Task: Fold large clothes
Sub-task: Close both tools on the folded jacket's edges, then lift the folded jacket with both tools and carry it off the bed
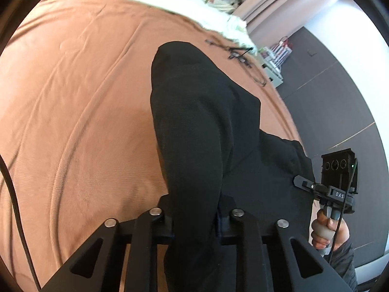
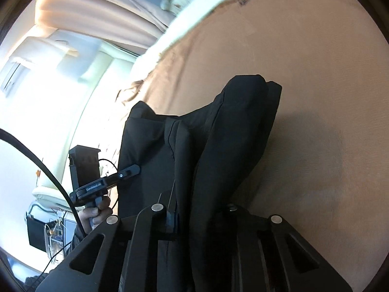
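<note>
A large black garment [image 1: 206, 121] hangs over the tan bedspread [image 1: 73, 97], held up at two places. My left gripper [image 1: 194, 219] is shut on a bunched edge of it, which runs down between the fingers. My right gripper [image 2: 201, 216] is shut on another bunched edge of the same garment [image 2: 231, 133]. The right gripper also shows at the right of the left wrist view [image 1: 299, 180], its tip on the cloth. The left gripper shows at the left of the right wrist view [image 2: 133, 169], likewise on the cloth.
The bed's white cover [image 1: 218, 17] and pillows lie at the far end. A tangle of dark cable and glasses [image 1: 238, 56] lies on the bedspread near the far right corner. Grey floor [image 1: 328, 102] is off the bed's right side. A black cable [image 1: 14, 194] hangs at the left.
</note>
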`<state>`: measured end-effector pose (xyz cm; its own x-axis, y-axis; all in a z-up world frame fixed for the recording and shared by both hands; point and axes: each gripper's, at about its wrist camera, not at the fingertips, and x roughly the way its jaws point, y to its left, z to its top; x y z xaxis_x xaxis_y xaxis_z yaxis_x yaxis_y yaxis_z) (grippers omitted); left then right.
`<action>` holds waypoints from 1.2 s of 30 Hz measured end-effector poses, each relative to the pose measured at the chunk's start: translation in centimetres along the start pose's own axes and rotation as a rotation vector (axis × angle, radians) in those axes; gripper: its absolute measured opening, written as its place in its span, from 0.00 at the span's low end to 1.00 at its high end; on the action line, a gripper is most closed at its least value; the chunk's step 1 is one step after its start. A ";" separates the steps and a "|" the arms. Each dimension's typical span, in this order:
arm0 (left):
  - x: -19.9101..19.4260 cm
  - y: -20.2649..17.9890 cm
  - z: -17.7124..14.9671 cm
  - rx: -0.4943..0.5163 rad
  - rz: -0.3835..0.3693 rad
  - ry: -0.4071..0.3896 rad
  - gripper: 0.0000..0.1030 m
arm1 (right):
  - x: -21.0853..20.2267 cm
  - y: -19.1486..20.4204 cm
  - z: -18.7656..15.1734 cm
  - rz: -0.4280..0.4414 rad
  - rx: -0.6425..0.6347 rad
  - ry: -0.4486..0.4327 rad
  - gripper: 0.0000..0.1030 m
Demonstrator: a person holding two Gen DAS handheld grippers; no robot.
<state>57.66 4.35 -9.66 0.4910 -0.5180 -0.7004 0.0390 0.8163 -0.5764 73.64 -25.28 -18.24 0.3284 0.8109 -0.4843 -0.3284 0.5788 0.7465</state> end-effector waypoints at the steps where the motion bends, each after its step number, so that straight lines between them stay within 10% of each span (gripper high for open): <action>1: -0.8 -0.5 0.0 0.001 -0.008 -0.012 0.19 | -0.1 0.9 -0.2 -0.002 -0.014 -0.011 0.12; 21: -14.0 -17.2 -3.9 0.197 -0.202 -0.195 0.15 | -12.5 14.0 -9.4 -0.076 -0.197 -0.323 0.09; 36: -5.9 -37.2 -4.0 0.388 -0.346 -0.104 0.14 | -27.5 12.4 -16.2 -0.227 -0.182 -0.496 0.09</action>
<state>49.86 -23.95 14.24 0.4754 -0.7617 -0.4402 0.5233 0.6471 -0.5545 46.14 -39.01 -3.04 0.7702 0.5523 -0.3190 -0.3333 0.7750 0.5369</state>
